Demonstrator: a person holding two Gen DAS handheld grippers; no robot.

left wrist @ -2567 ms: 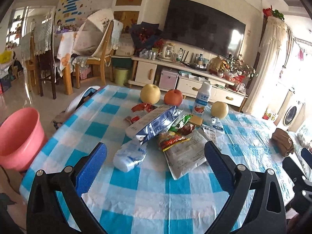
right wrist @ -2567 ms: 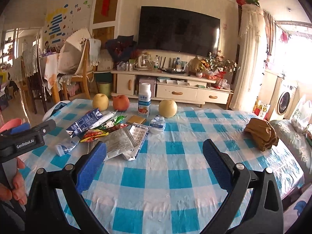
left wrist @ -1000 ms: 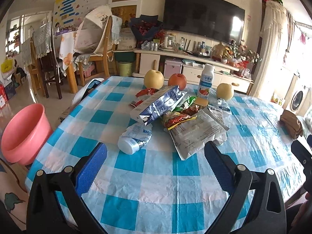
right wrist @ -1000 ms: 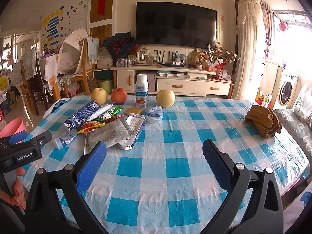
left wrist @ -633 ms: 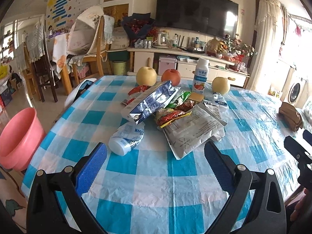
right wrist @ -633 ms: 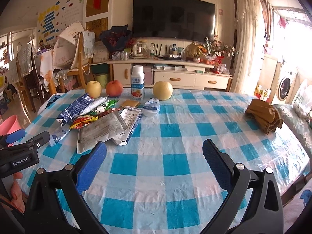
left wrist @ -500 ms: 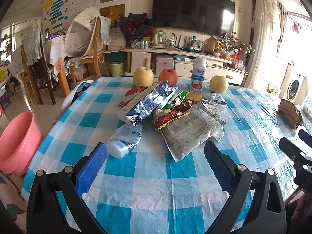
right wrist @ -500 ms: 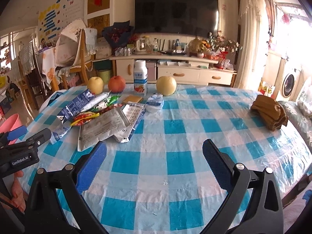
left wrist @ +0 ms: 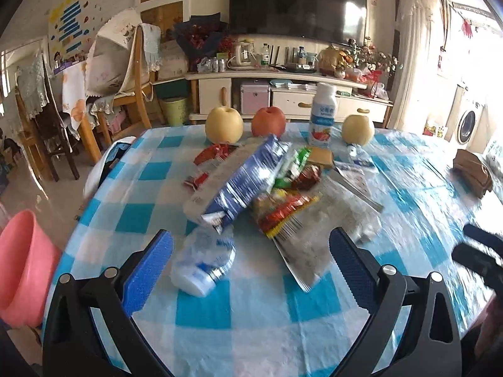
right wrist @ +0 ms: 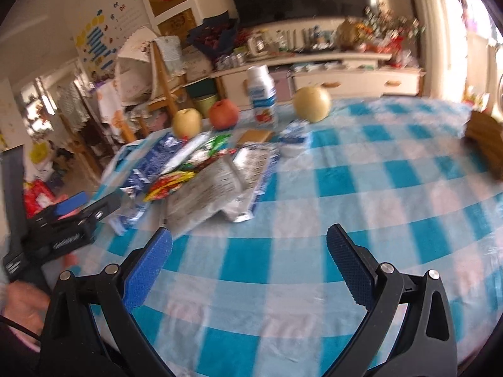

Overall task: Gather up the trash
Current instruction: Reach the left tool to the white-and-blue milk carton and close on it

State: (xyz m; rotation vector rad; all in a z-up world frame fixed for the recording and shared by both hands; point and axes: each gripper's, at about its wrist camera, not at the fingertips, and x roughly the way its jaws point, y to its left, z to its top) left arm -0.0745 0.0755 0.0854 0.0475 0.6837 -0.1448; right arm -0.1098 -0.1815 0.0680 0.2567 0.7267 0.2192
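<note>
Left wrist view: left claw wide open, empty, crushed bottle at 12 between pads. Wrapper pile mid-bench. Right claw open, empty. Risk: slick bottle squirts out; pink basin off bench at 9.

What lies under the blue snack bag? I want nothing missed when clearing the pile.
The blue snack bag overlaps a red wrapper at its far side; its near end overhangs a crumpled clear bottle. Anything fully beneath is hidden.
</note>
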